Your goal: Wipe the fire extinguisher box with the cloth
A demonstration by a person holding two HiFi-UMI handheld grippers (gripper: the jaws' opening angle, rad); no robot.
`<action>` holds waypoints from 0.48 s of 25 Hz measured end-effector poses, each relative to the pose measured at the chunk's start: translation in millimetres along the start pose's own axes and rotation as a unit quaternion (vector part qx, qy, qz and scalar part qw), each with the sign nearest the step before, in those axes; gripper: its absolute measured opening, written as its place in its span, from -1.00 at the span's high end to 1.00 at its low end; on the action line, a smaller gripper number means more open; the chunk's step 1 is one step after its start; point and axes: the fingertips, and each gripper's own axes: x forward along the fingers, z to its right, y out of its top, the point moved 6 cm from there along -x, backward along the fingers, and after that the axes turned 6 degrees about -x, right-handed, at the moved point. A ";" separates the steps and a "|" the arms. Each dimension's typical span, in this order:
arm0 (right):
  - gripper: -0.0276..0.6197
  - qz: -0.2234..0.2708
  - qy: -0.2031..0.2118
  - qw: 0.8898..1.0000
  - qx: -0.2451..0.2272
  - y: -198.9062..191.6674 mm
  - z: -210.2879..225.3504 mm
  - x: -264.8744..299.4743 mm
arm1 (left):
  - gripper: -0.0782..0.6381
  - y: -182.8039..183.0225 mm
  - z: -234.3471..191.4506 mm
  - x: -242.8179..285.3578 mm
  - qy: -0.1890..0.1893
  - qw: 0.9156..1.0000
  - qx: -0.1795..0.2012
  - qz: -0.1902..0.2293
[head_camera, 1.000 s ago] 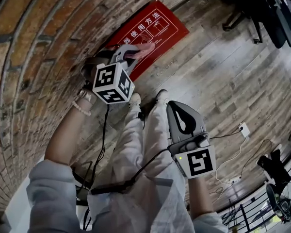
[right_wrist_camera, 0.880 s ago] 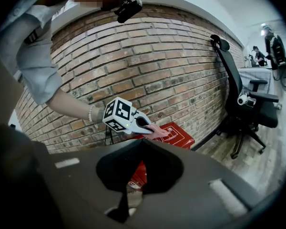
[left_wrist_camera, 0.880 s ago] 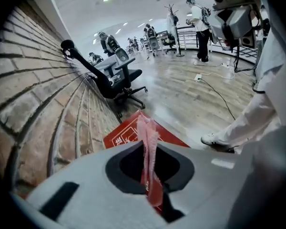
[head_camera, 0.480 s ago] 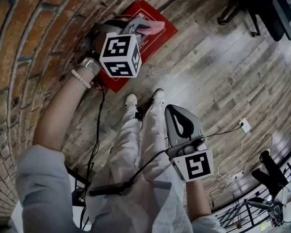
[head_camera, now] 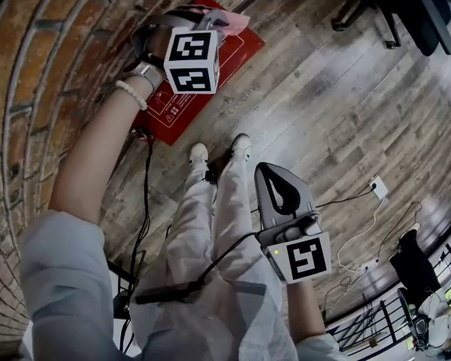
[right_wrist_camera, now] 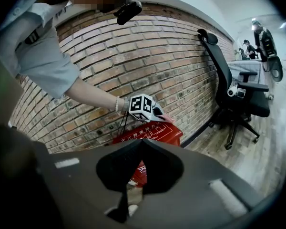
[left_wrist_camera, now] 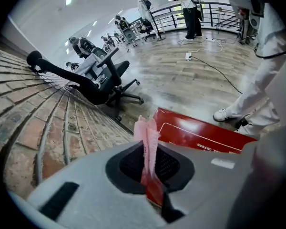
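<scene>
The left hand-held gripper (left_wrist_camera: 147, 146) pinches the pink cloth (left_wrist_camera: 145, 127) at the fire extinguisher box (left_wrist_camera: 200, 133) — the right hand-held gripper (right_wrist_camera: 142, 141) is closed, empty.

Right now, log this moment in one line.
left tool shut on cloth | cloth at red box top | right tool shut, empty, off box

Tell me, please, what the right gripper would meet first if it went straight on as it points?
Probably the box, ahead of the right gripper; nothing shows between, though depth is unclear.
</scene>
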 end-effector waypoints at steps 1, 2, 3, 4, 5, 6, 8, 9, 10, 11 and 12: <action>0.89 -0.001 -0.001 1.000 0.001 -0.5 0.6 0.3 | 0.76 -1.0 0.1 3.8 -0.003 1.000 -0.002 -0.005; 0.89 0.000 -0.001 1.000 0.002 -0.9 0.8 0.7 | 0.76 -1.7 1.2 7.4 -0.008 1.000 -0.002 -0.010; 0.89 0.000 -0.001 1.000 0.002 -1.4 0.2 1.0 | 0.76 -2.3 3.4 10.6 -0.014 1.000 0.001 -0.015; 0.89 0.000 -0.001 1.000 0.003 -1.7 -1.0 1.2 | 0.76 -2.9 6.4 13.2 -0.020 1.000 0.005 -0.020; 0.89 -0.001 0.000 1.000 0.004 -1.8 -2.5 1.3 | 0.76 -3.3 9.4 15.2 -0.025 0.999 0.009 -0.023; 0.89 -0.001 0.002 1.000 0.005 -1.5 -3.9 1.6 | 0.76 -3.6 11.7 16.6 -0.029 0.999 0.010 -0.024; 0.89 -0.001 0.006 1.000 0.006 -0.4 -6.4 3.1 | 0.76 -4.1 14.8 17.8 -0.034 0.999 0.007 -0.024; 0.89 -0.001 0.007 1.000 0.005 -0.3 -7.4 3.9 | 0.76 -4.7 16.4 18.1 -0.036 0.999 0.006 -0.024; 0.89 -0.002 0.008 1.000 0.005 -0.4 -8.4 4.5 | 0.76 -5.5 18.2 18.1 -0.038 0.999 0.006 -0.024; 0.89 -0.003 0.009 1.000 0.005 -0.6 -9.3 5.0 | 0.76 -6.5 20.0 18.0 -0.040 0.999 0.006 -0.024; 0.89 -0.004 0.009 1.000 0.005 -0.7 -10.2 5.5 | 0.76 -7.7 21.7 17.6 -0.042 0.999 0.006 -0.025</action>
